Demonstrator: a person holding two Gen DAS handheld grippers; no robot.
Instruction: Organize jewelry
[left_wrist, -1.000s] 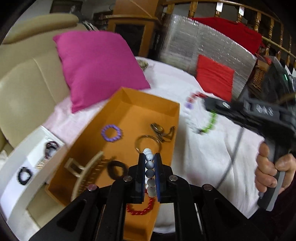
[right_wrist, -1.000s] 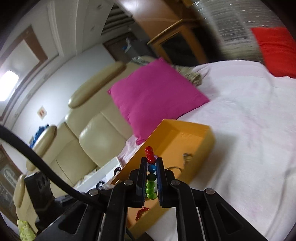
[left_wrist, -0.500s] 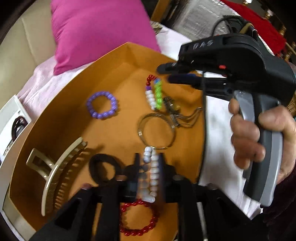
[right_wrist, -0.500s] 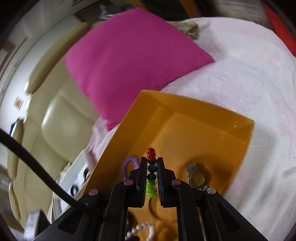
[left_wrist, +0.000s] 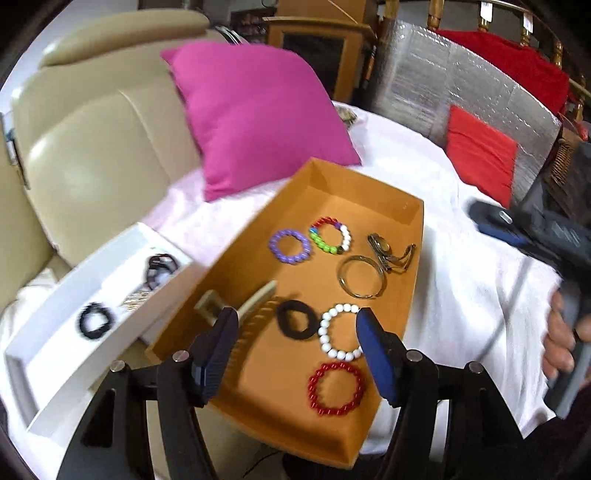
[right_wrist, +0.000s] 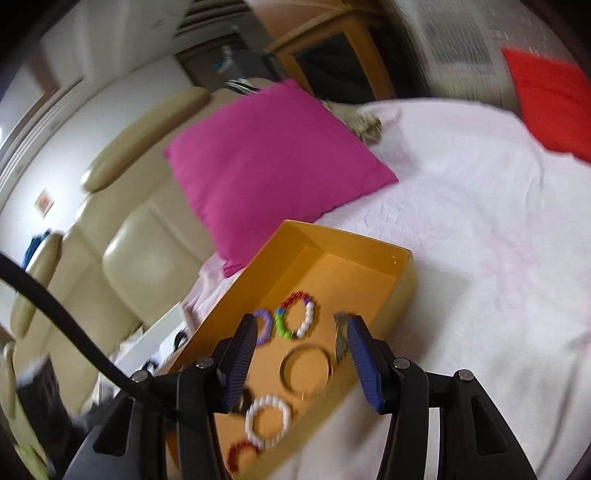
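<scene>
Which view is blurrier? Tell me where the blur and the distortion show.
Right wrist view: blurrier, with the white bead bracelet and red bead bracelet smeared inside the orange tray. Left wrist view: beads crisp; only the right gripper at the edge is smeared. Both views: fisheye bending, dark corners.

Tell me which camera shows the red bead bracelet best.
Left wrist view: the red bead bracelet lies whole and fairly sharp in the orange tray. The right wrist view shows only a blurred arc of it.

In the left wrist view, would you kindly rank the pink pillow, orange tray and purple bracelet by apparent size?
1. pink pillow and orange tray: look alike, so unranked.
2. purple bracelet: clearly smallest.
</scene>
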